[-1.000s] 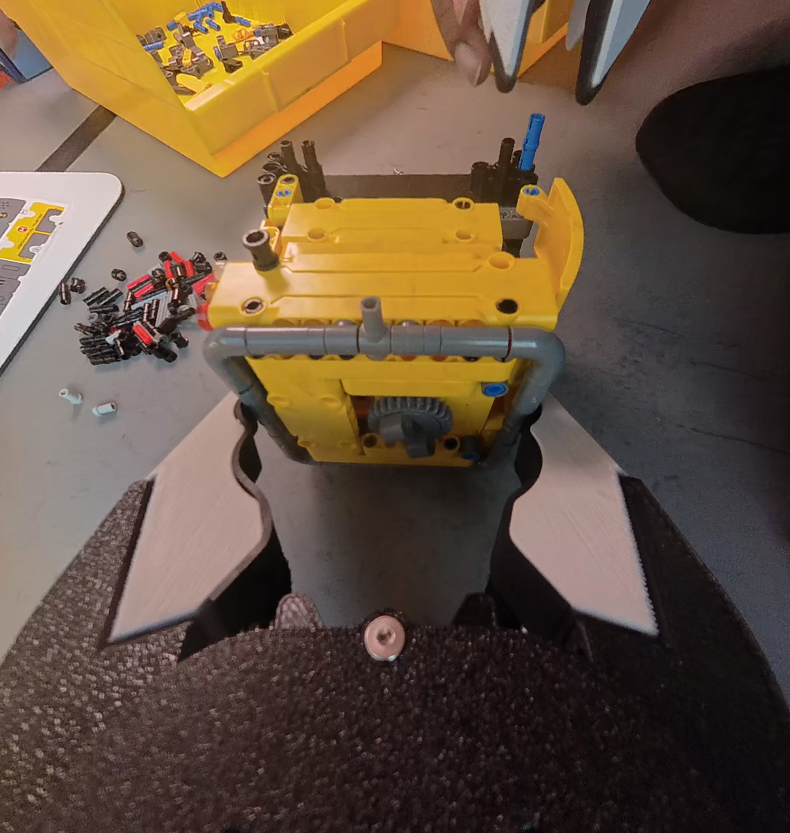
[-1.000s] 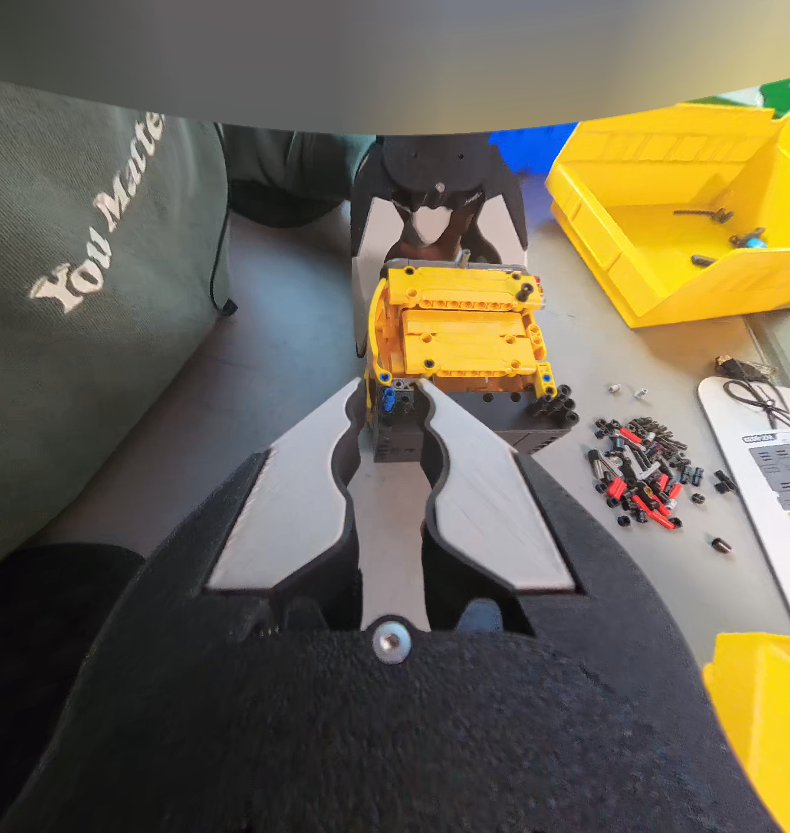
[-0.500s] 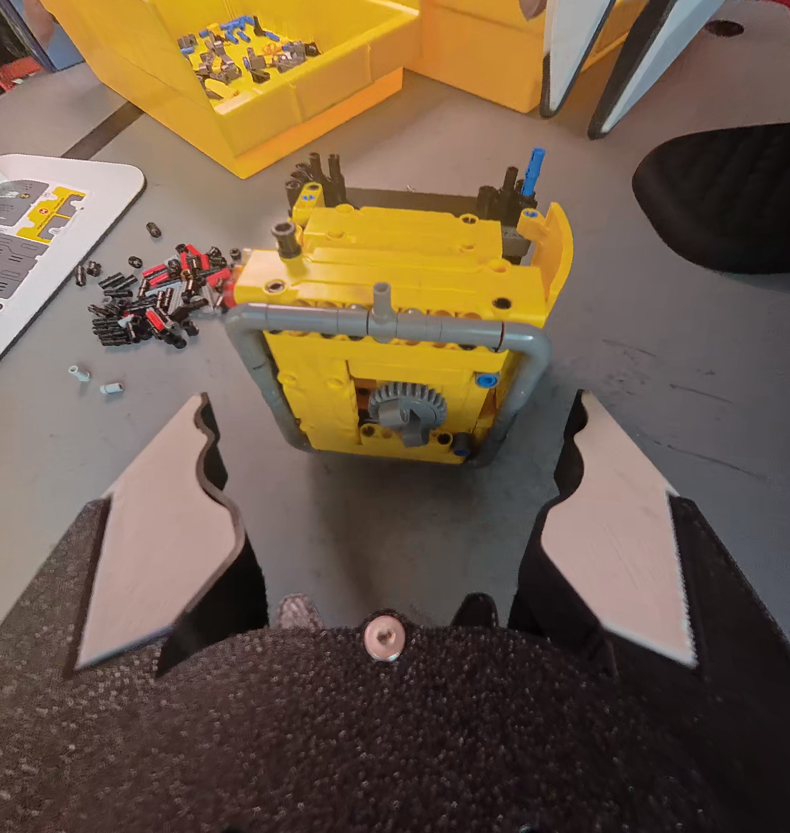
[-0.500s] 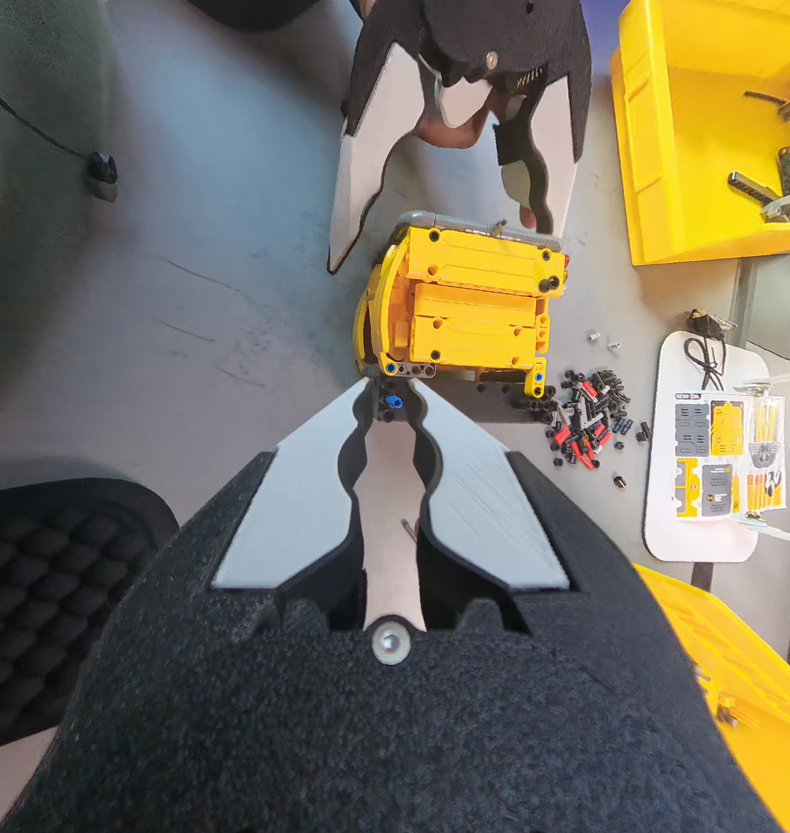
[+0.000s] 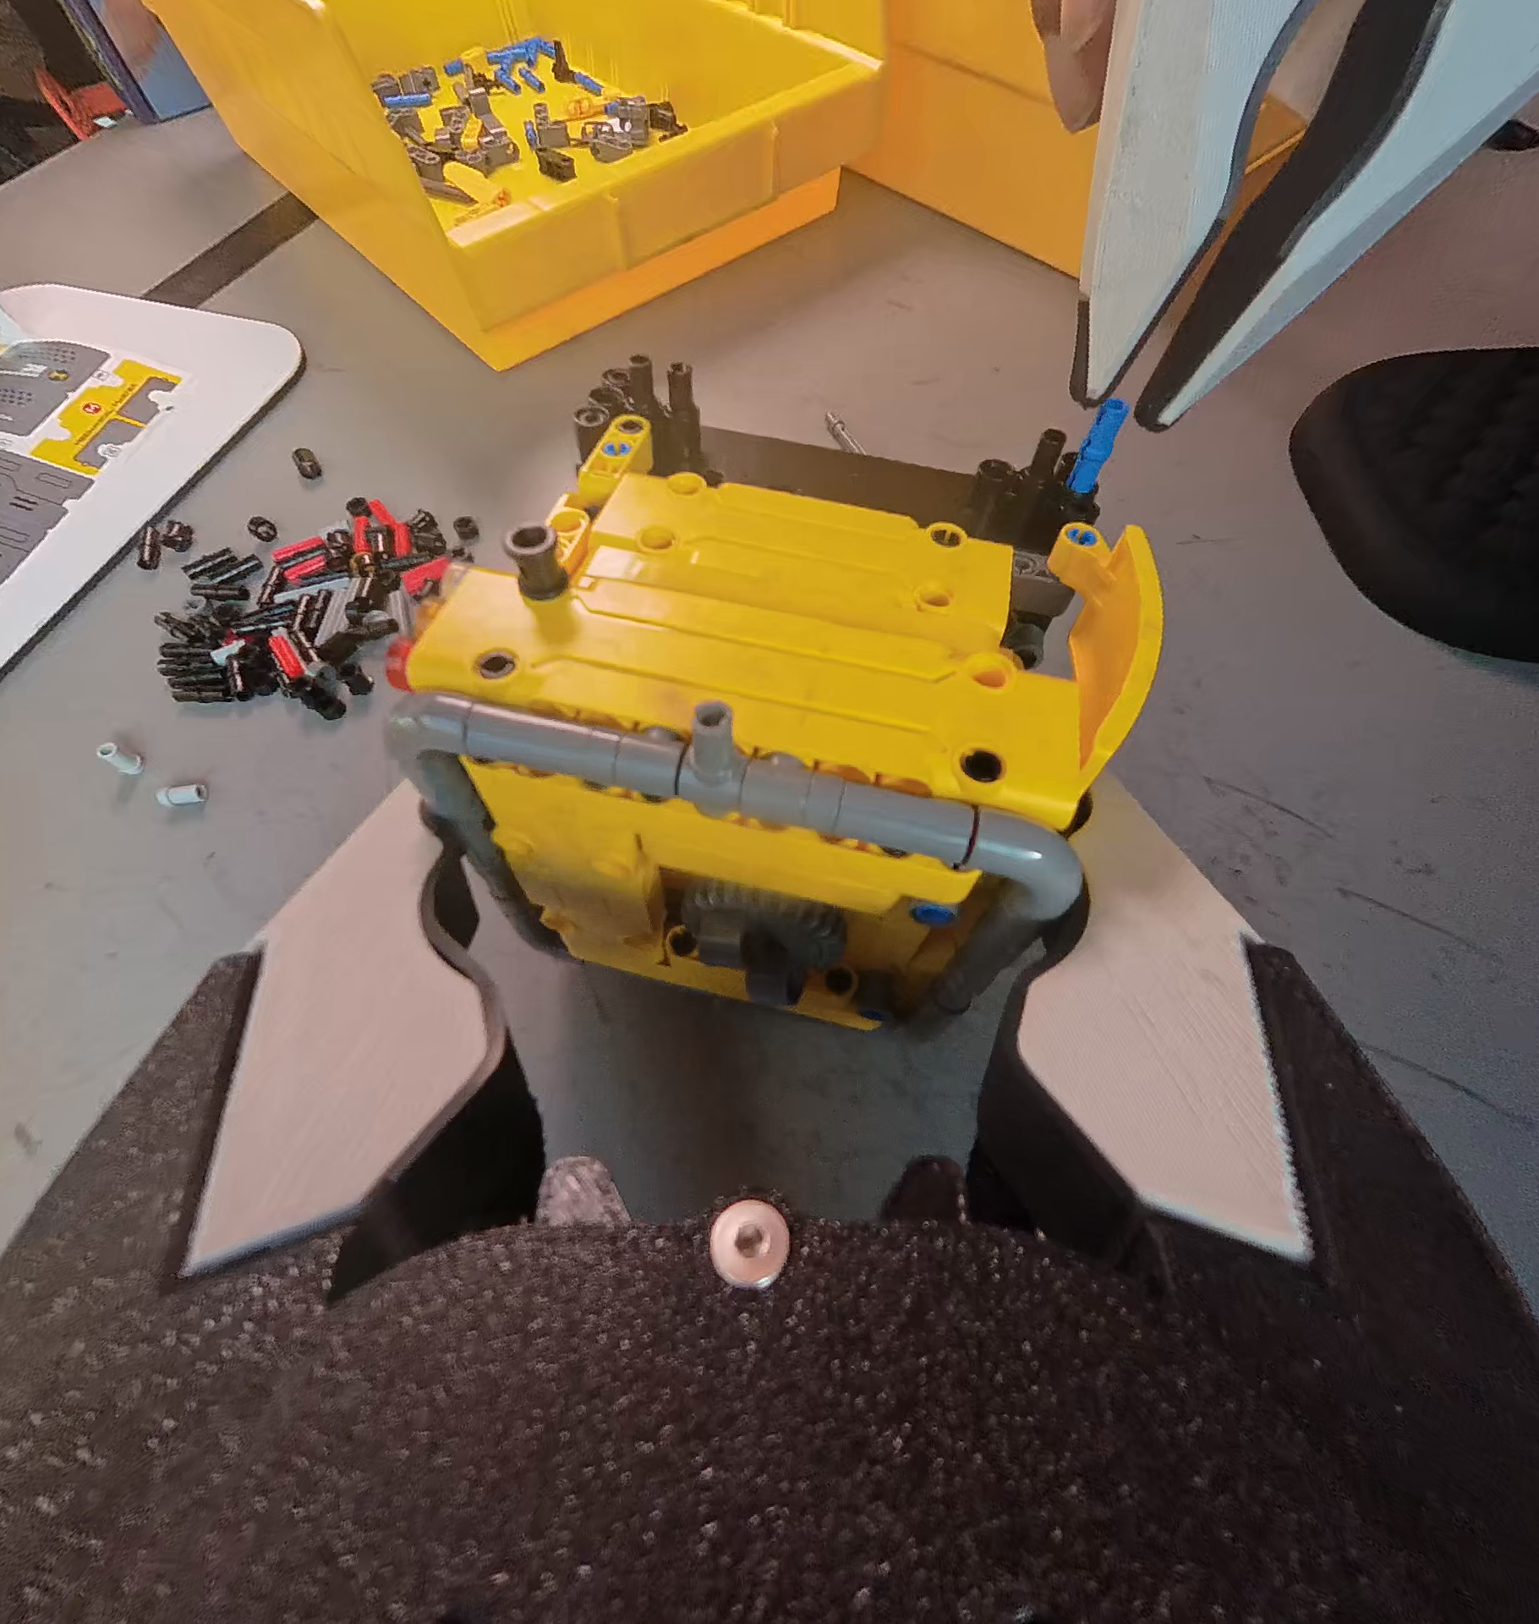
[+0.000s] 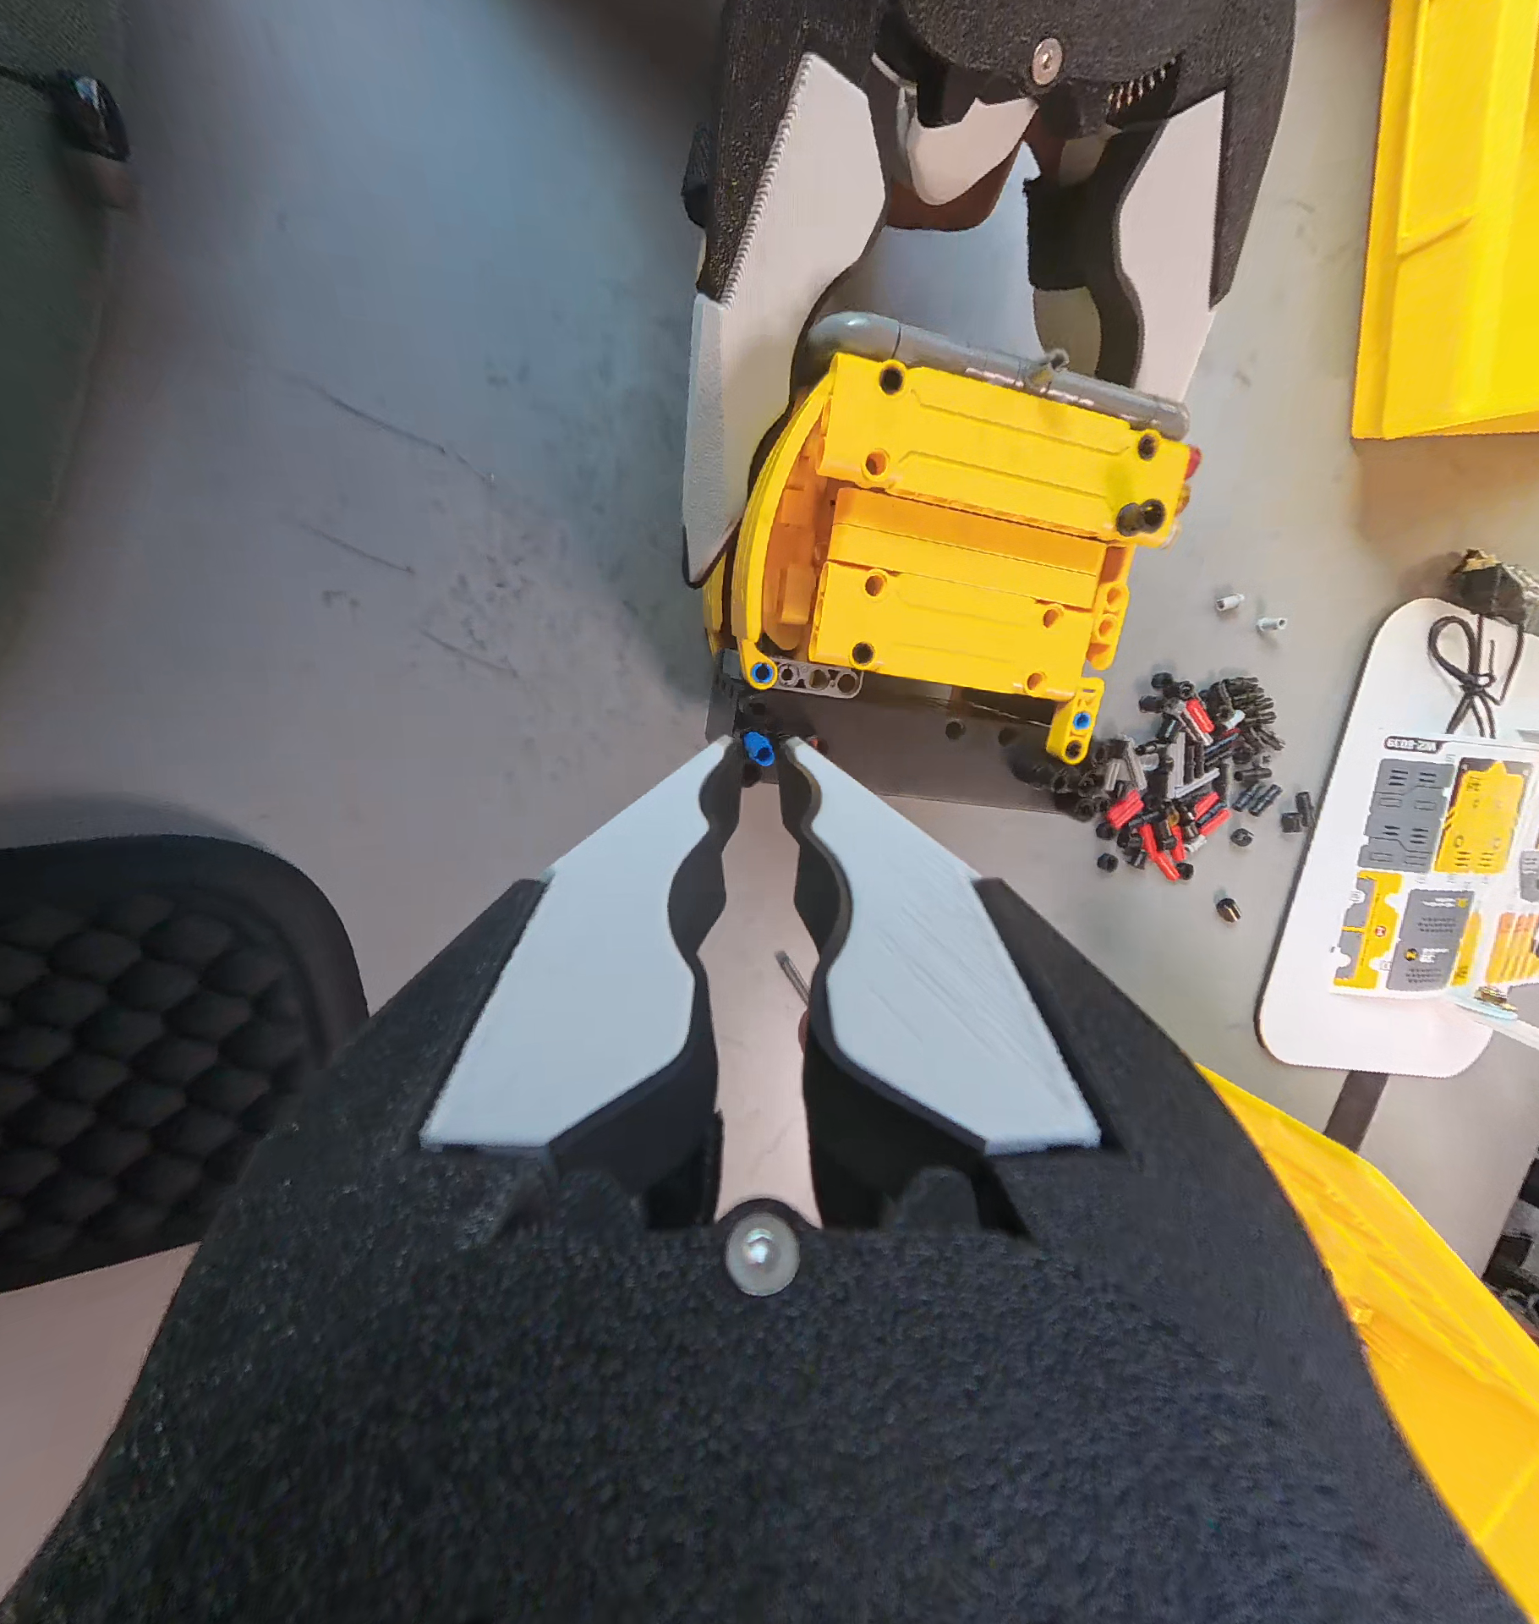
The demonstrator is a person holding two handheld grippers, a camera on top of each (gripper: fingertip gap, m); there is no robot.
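Landmark: the yellow brick model [image 5: 775, 668], standing on the grey table [image 5: 1275, 835].

Far left of the model, a white board [image 5: 107, 457] carrying a sticker sheet lies flat on the table. Between board and model, a loose heap of small black and red pins [image 5: 283, 615] sits just beside the model's left edge; two pale grey sleeves [image 5: 155, 778] lie apart, nearer the camera than the heap. Behind the model to the left, a yellow bin [image 5: 573, 167] holds mixed small parts.

Left gripper [image 5: 753, 879]: jaws spread wide and closed onto the model's near end, one finger [image 5: 371, 993] against the left leg of the grey pipe frame [image 5: 731, 773], the other against the right leg. It is grasping the model; the right wrist view shows the same gripper [image 6: 924, 457] flanking the pipe end of the model [image 6: 950, 545].

Right gripper [image 5: 1109, 413]: comes down from above at the model's far right corner, tips nearly together either side of an upright blue pin [image 5: 1095, 453] that stands in the black base. In the right wrist view the tips [image 6: 757, 747] bracket the blue pin [image 6: 755, 747]; whether they actually pinch it or only stand beside it cannot be told.

Right of the model, well apart, a black cushioned pad [image 5: 1451, 501] rests on the table
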